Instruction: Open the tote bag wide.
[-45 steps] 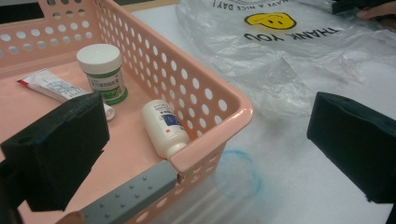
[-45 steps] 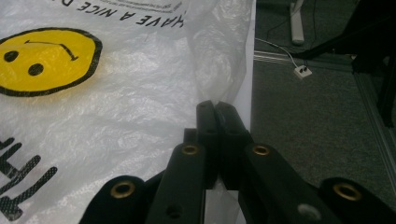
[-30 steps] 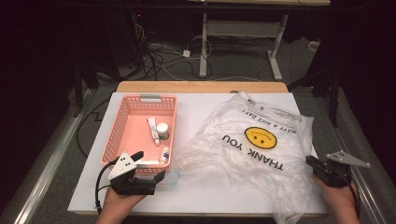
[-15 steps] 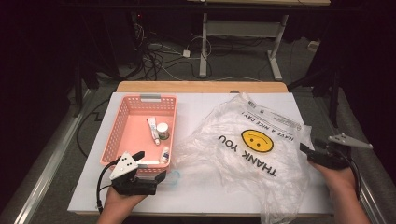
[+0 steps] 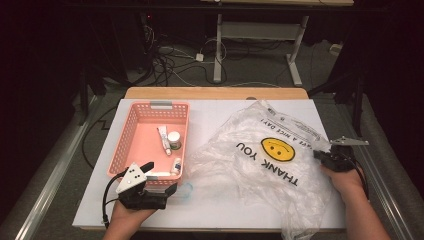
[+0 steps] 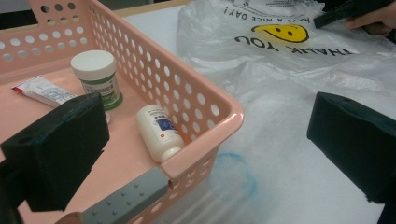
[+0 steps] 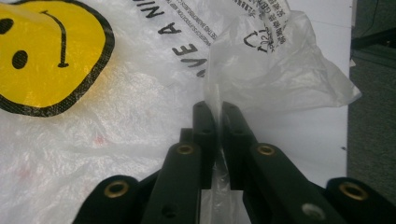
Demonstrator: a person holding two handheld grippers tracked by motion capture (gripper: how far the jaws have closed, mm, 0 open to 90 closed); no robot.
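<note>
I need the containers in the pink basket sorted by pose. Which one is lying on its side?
The small white bottle with the blue label, lying beside the basket's near corner. The white-capped jar with the green label stands upright; the tube lies flat behind it.

The right gripper (image 7: 214, 116) has slid inward along the plastic bag (image 5: 260, 160) — jaws just closed, pinching its edge.

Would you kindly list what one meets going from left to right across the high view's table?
Left claw → pink basket → plastic bag → right claw, shut on the bag's edge.
</note>
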